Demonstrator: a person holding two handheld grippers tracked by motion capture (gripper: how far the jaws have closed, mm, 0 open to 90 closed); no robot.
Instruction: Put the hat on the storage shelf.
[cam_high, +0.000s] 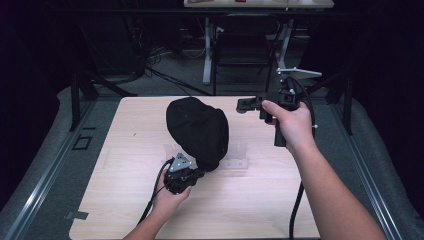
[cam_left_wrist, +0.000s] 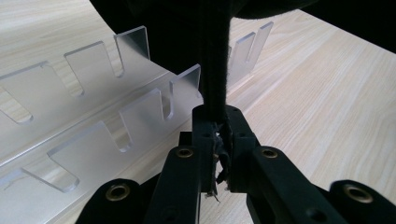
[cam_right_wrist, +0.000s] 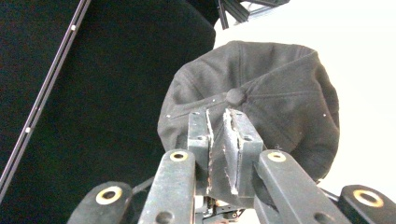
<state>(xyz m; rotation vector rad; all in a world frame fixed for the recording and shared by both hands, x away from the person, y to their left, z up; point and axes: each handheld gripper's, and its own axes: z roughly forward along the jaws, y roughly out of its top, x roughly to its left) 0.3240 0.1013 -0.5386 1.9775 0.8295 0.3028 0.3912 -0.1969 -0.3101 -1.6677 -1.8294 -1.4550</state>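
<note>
A black cap (cam_high: 197, 130) stands lifted over the middle of the wooden table (cam_high: 120, 200), above a clear acrylic slotted rack (cam_high: 236, 156). My left gripper (cam_high: 194, 175) is at the cap's near lower edge, shut on it. In the left gripper view the jaws (cam_left_wrist: 217, 114) pinch a dark fold of the cap (cam_left_wrist: 187, 42), with the rack (cam_left_wrist: 93, 116) just behind to the left. My right gripper (cam_high: 243, 105) is held up to the right of the cap, pointing at it but apart from it. Its jaws (cam_right_wrist: 219, 116) are shut on nothing, with the cap's crown (cam_right_wrist: 280, 98) beyond.
Black cables trail from both grippers over the table's near side. Grey carpeted floor (cam_high: 45, 165) surrounds the table. Black frame posts (cam_high: 75, 100) stand at the back left and right, and white desk legs (cam_high: 207, 50) stand behind the far edge.
</note>
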